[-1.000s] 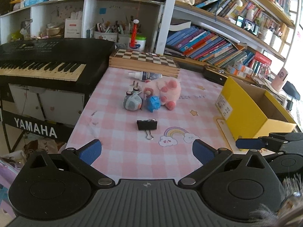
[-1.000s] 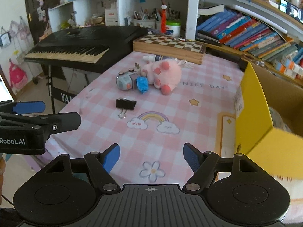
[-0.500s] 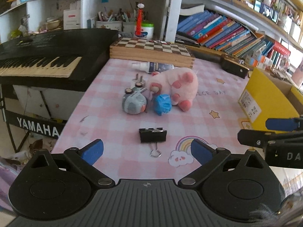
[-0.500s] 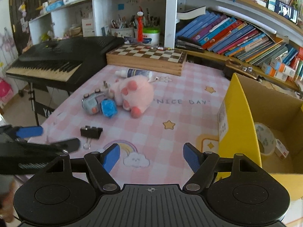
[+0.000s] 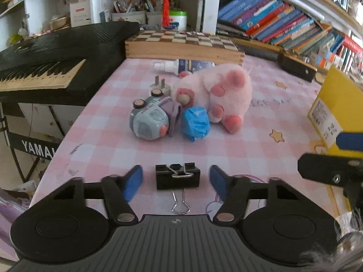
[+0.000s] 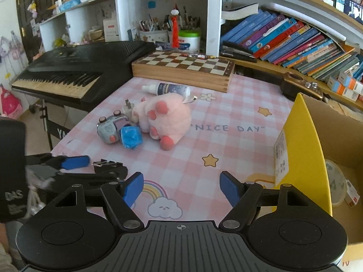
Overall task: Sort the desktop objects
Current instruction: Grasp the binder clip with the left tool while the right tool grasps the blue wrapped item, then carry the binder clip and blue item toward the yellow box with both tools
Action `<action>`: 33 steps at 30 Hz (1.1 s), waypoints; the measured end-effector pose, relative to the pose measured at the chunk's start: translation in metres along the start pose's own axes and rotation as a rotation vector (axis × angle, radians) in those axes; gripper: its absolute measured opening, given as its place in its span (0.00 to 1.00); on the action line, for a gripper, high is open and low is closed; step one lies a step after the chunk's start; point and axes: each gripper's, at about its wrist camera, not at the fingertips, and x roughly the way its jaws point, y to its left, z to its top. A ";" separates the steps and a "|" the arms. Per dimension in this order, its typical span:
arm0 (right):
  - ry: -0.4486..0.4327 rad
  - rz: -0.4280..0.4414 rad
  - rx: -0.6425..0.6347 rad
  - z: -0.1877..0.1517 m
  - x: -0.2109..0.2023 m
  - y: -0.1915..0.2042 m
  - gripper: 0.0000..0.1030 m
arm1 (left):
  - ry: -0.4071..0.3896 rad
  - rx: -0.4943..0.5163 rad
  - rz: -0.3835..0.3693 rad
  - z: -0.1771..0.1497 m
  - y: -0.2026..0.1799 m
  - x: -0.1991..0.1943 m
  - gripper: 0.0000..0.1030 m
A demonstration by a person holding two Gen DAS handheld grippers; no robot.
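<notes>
Binder clip (image 5: 177,176): it lies flat on the pink checked tablecloth (image 5: 261,122) near the front edge, wire handle toward us, squarely between our left pads.
Left gripper (image 5: 175,180): we bracket the clip's two ends, likely to pinch its body. The jaws have just been closing; a gap shows on each side, so nothing is grasped yet.
Right gripper (image 6: 181,189): we hover it over the rainbow print – jaws apart, holding and touching nothing.
Yellow box (image 6: 301,149): it stands open to our right, probably where the sorted things go.
Toy pile (image 5: 195,104): well apart, further back.
</notes>
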 end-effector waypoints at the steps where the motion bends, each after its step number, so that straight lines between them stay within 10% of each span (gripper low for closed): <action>1: 0.001 0.003 -0.003 0.001 0.001 0.000 0.73 | -0.005 0.015 0.009 0.000 -0.002 0.000 0.46; 19: 0.035 0.164 -0.146 0.028 0.072 0.045 0.71 | -0.056 -0.176 -0.010 0.001 0.074 -0.070 0.37; 33: -0.002 0.161 -0.203 0.035 0.110 0.062 0.24 | -0.080 -0.243 0.028 0.000 0.089 -0.093 0.37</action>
